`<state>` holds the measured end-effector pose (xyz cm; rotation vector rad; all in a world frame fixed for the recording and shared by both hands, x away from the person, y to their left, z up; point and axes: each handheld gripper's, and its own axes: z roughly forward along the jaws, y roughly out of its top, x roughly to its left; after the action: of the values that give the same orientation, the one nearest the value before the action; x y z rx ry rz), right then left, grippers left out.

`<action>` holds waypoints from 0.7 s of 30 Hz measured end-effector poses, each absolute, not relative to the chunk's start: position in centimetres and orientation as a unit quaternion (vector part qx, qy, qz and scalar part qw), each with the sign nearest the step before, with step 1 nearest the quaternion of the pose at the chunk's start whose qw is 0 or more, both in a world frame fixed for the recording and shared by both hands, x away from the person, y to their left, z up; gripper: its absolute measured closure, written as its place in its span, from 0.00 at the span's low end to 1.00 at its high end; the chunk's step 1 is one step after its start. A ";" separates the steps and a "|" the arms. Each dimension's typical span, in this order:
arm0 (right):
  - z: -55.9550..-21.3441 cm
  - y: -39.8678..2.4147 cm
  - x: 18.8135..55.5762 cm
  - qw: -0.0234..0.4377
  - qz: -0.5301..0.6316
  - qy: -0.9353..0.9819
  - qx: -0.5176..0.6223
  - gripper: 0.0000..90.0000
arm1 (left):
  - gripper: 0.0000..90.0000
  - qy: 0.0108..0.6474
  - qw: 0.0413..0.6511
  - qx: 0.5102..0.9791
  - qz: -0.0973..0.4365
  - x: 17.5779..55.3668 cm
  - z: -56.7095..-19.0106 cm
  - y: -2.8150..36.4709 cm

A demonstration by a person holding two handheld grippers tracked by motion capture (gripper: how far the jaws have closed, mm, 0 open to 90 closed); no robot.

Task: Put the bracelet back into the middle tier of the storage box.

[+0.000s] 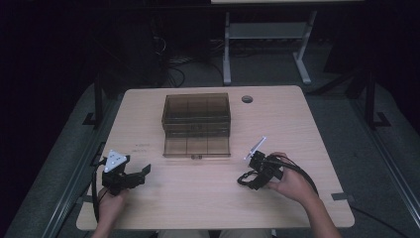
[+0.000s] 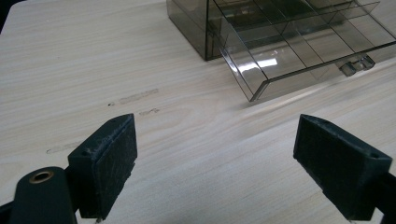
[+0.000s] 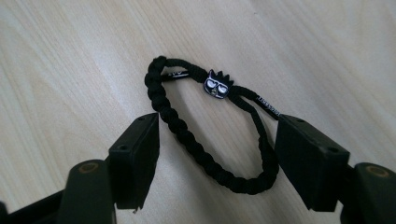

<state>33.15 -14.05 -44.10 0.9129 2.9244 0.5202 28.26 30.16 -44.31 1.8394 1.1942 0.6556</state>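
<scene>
One black braided bracelet lies between one hand-held gripper's jaws.

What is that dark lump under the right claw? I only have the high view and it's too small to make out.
Observer: It's a black braided bracelet lying on the table, seen between the right claw's open jaws.
Operator: Is the claw gripping it yet?
Observer: No. The jaws stand wide on either side of the loop; the cord passes close by both pads, but nothing is pinched.
Operator: Anything on the bracelet to avoid?
Observer: A small cartoon-face charm sits on the far side of the loop, away from the jaws.
Operator: And the left claw?
Observer: The left claw is open and holds nothing, pointing toward the pulled-out drawer of the smoky plastic organizer.
</scene>
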 end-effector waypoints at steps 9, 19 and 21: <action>-44.3 -14.0 33.1 0.009 0.161 0.941 0.297 0.46 | 0.15 0.474 0.414 0.731 0.262 28.2 -44.3 30.2; -44.2 -13.8 32.6 0.025 0.149 0.943 0.298 0.60 | 0.15 0.474 0.415 0.731 0.262 28.2 -44.3 30.1; -44.2 -13.8 32.6 0.026 0.146 0.943 0.297 0.61 | 0.15 0.474 0.415 0.731 0.262 28.2 -44.3 30.1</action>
<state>32.59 -13.77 -44.16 0.9170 2.9150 0.4508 28.22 30.13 -44.27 1.8369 1.1906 0.6594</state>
